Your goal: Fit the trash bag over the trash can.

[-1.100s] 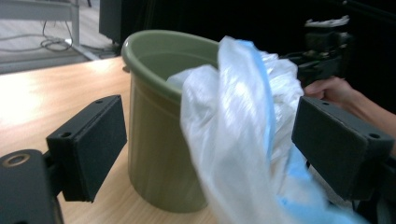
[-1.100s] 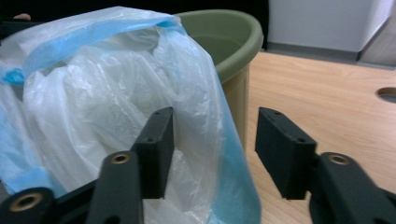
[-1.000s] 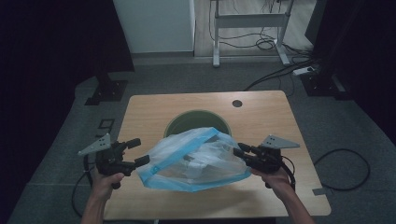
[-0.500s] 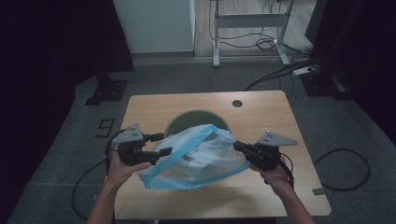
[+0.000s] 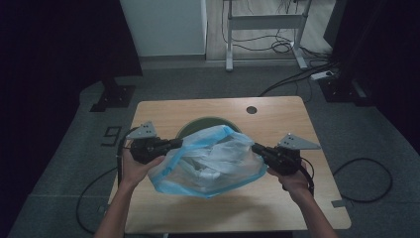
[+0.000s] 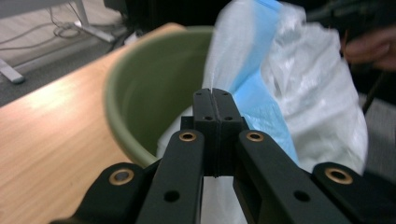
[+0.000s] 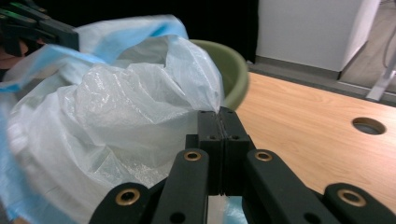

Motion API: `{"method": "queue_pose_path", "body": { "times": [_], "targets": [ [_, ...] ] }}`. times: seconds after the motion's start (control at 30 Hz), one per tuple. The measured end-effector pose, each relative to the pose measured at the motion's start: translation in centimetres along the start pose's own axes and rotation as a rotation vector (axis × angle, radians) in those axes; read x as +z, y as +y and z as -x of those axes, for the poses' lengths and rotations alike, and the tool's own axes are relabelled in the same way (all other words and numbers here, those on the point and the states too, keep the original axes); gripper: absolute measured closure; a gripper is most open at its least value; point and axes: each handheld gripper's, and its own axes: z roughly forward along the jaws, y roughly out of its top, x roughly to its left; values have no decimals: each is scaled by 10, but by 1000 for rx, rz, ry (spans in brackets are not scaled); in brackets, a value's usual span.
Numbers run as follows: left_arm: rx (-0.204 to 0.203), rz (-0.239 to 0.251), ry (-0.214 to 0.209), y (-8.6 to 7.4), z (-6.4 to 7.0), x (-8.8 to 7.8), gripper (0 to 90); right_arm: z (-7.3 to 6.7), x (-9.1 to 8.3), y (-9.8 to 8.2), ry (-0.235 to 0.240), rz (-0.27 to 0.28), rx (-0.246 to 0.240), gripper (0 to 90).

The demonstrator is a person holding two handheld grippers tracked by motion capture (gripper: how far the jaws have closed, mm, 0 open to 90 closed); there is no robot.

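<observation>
**Operator:** Item count on the counter (image 5: pixel 277 208)?

**Inspector:** One plastic bag (image 5: pixel 208 161), translucent white with a blue rim. One green bin (image 5: pixel 190 128), set in the middle of the counter nearer the far edge. One round hole (image 5: pixel 251 109) in the counter top near the far right corner. Two grippers, one per hand.

**Operator:** Location of the bag?

**Inspector:** Held above the counter's centre, spread between the two grippers, overlapping the near side of the bin. In the left gripper view the bag (image 6: pixel 299 79) sits against the bin (image 6: pixel 140 93) rim.

**Operator:** Left gripper (image 5: pixel 179 143) condition?

**Inspector:** Its jaws have just been closing and are now clenched on the bag's left edge; in the left gripper view the pads meet with a thin fold of film between them.

**Operator:** Right gripper (image 5: pixel 254 148) condition?

**Inspector:** Clenched on the bag's right edge. In the right gripper view the jaws are pressed together with film (image 7: pixel 116 116) pinched at the tips.
</observation>
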Motion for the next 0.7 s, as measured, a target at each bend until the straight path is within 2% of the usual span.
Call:
{"method": "queue_pose_path", "body": {
  "times": [0.03, 0.13, 0.27, 0.43, 0.47, 0.5, 0.53, 0.57, 0.6, 0.63, 0.7],
  "targets": [
    [-9, 21, 19, 1, -5, -1, 900, 2, 0, 1, -12, 1, 3, 886],
    [-45, 58, 25, 4, -17, 0, 900, 10, 3, 6, -35, 2, 19, 888],
    [-64, 83, 61, 10, -34, 5, 900, 19, 11, 17, -59, 7, 35, 889],
    [-136, 111, 49, 9, -61, 12, 900, 32, 33, 27, -87, -3, 62, 888],
    [-165, 113, 50, 6, -71, 16, 900, 34, 38, 28, -88, -10, 66, 888],
    [-171, 116, 51, 5, -73, 17, 900, 36, 49, 28, -98, -22, 71, 888],
    [-187, 121, 53, 2, -79, 19, 900, 37, 51, 28, -100, -26, 73, 888],
    [-187, 121, 53, 2, -79, 19, 900, 37, 51, 28, -100, -26, 73, 888],
    [-211, 128, 53, -2, -87, 24, 900, 40, 64, 25, -113, -47, 85, 888],
    [-211, 128, 53, -2, -87, 24, 900, 40, 64, 25, -113, -47, 85, 888],
    [-237, 132, 62, -8, -96, 31, 900, 44, 76, 20, -127, -61, 107, 889]
  ]
}}
